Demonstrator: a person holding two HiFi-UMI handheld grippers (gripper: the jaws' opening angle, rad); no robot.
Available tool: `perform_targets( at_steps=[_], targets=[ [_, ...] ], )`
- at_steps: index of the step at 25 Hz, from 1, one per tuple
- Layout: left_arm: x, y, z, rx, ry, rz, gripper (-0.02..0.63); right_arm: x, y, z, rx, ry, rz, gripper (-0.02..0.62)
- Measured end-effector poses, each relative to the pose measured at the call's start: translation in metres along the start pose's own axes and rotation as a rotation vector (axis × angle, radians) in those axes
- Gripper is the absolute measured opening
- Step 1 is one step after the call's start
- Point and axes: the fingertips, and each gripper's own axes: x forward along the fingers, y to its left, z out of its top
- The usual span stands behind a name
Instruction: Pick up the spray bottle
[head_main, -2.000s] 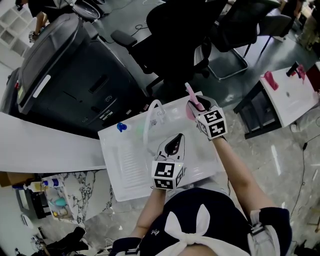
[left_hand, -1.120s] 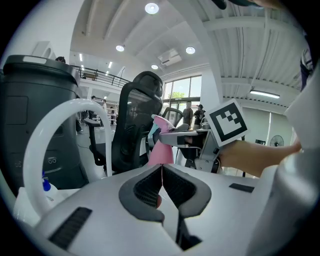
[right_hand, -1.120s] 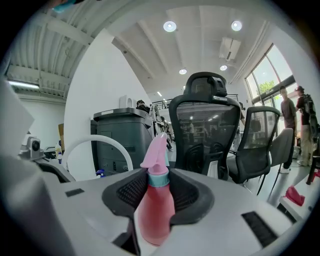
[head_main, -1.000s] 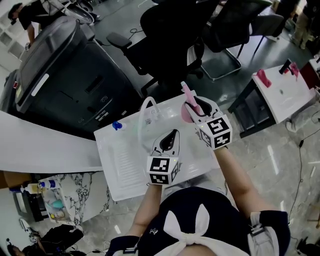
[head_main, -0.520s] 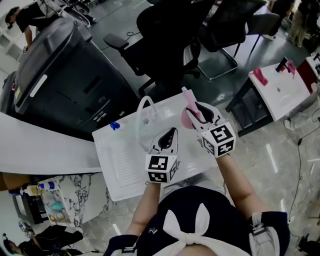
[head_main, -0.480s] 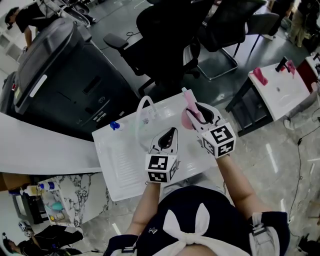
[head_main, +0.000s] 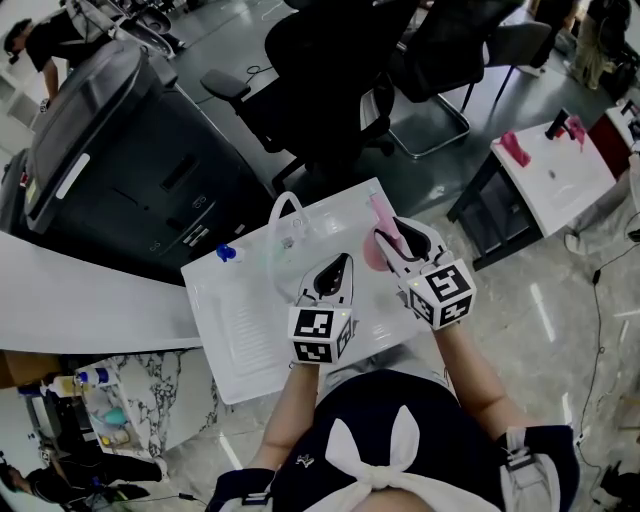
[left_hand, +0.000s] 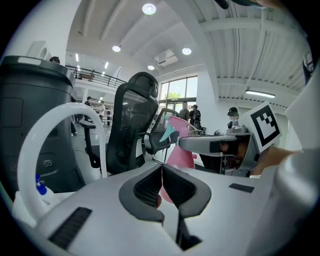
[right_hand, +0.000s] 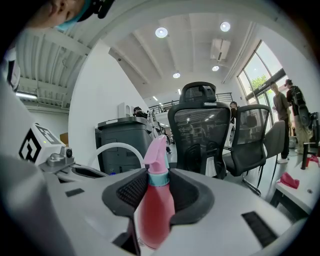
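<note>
Grey polished floor up top w/ black office chairs (head_main: 335, 90) and a big dark grey bin (head_main: 100, 140) at left; a white side table (head_main: 560, 175) w/ pink bits on it sits far right. Closer in is a white sink top (head_main: 240, 350) w/ a ridged drain section on its left part and an arched white faucet (head_main: 283, 212) near the back edge. A small blue piece (head_main: 224, 254) lies just left of the faucet's base. On the right part of the sink top, right of the faucet, the spray bottle (head_main: 383, 210) stands upright, pink w/ a teal collar (right_hand: 159, 178). It sits in the right gripper (right_hand: 159, 186), which is clamped on it: both dark pads press the neck at the collar, trigger head above the jaws, body below them. Can't tell if the base touches the sink top, as the gripper body hides it. Over the middle of the sink top, btwn faucet and bottle, the left gripper (left_hand: 161, 172) points away from the person. Its jaws are together, pads meeting along a thin seam, nothing btwn them. Left gripper view shows the bottle just beyond those closed tips, w/ the other gripper's jaw alongside it. Each gripper carries a marker cube (head_main: 320, 335) at its rear, by the person's forearms. A dark top w/ a white bow (head_main: 372, 455) fills the bottom of head view.
</note>
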Motion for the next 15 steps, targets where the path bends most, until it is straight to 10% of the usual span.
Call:
perform_targets(
  at_steps=[15],
  targets=[
    [-0.001,-0.004,0.002,0.003,-0.006,-0.017,0.028,-0.025,0.009,-0.005,0.004,-0.018,-0.009,0.141]
  ],
)
